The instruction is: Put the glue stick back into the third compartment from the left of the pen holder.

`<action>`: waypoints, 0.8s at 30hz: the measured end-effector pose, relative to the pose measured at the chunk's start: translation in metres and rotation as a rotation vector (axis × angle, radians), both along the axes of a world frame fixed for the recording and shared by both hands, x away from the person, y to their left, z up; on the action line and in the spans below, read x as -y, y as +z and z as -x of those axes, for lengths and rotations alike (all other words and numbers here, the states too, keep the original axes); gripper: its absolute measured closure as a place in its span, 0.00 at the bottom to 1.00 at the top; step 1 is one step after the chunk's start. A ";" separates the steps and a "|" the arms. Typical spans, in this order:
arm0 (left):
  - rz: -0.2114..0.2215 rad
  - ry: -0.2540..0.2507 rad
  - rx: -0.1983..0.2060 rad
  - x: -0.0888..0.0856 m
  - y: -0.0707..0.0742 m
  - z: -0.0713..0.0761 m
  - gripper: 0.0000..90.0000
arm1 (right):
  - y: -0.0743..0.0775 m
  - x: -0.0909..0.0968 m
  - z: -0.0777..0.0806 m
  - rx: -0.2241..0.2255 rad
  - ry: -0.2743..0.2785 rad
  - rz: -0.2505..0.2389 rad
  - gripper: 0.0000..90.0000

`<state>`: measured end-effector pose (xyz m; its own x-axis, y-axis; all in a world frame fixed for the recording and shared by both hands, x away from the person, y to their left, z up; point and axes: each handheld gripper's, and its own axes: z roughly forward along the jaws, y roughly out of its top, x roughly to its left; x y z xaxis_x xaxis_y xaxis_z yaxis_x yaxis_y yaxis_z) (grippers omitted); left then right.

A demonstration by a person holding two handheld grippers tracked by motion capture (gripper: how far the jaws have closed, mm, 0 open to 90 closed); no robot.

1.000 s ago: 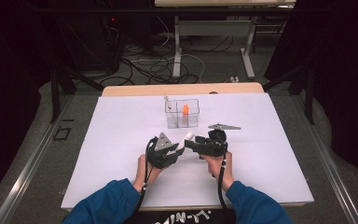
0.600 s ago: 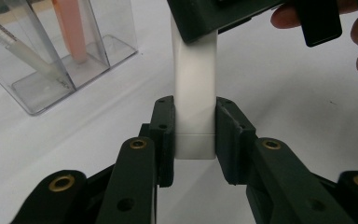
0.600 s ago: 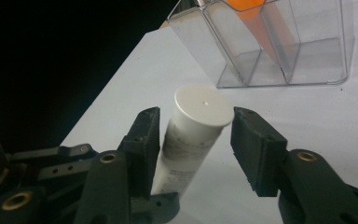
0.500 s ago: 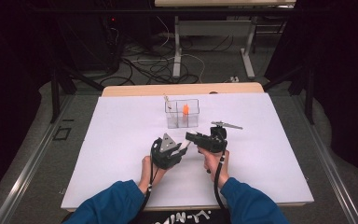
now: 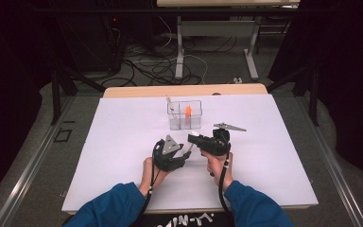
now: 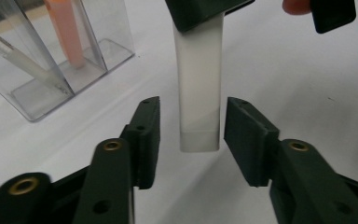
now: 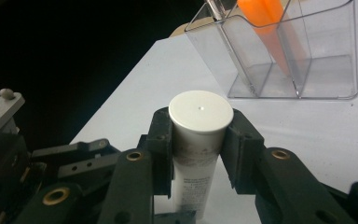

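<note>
A white tube with a round flat cap point(image 7: 200, 112) hangs between my two grippers over the white mat. My right gripper point(image 7: 198, 140) is shut on it just under the cap, and its jaws have just been closing. The tube's flat crimped end point(image 6: 199, 93) stands between the jaws of my left gripper point(image 6: 191, 135), with a gap on each side. Those jaws have just been opening. In the high view the left gripper point(image 5: 183, 152) and right gripper point(image 5: 194, 138) meet tip to tip, held in the person's hands near the table's middle.
A clear divided box point(image 5: 184, 116) stands just behind the grippers. It holds an orange stick point(image 5: 188, 111) and a thin clear rod point(image 6: 18, 58). The white mat point(image 5: 274, 156) covers the table, and its wooden edge point(image 5: 137, 91) shows at the back. Cables and desk legs lie beyond.
Both hands have kept their places near the table's middle. The jaws are too small in the earlier frames to compare.
</note>
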<state>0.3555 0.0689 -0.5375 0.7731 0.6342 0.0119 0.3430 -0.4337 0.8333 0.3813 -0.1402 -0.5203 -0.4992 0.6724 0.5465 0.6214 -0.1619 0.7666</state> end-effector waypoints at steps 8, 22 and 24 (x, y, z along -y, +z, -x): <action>-0.025 -0.007 -0.042 -0.016 0.006 0.003 0.27 | 0.014 0.003 0.009 0.105 -0.014 0.137 0.74; -0.157 -0.025 -0.123 -0.042 0.010 0.014 0.04 | 0.026 0.009 0.012 0.198 -0.014 0.276 0.74; -0.171 -0.020 -0.120 -0.045 0.010 0.016 0.03 | 0.028 0.010 0.012 0.199 -0.020 0.288 0.74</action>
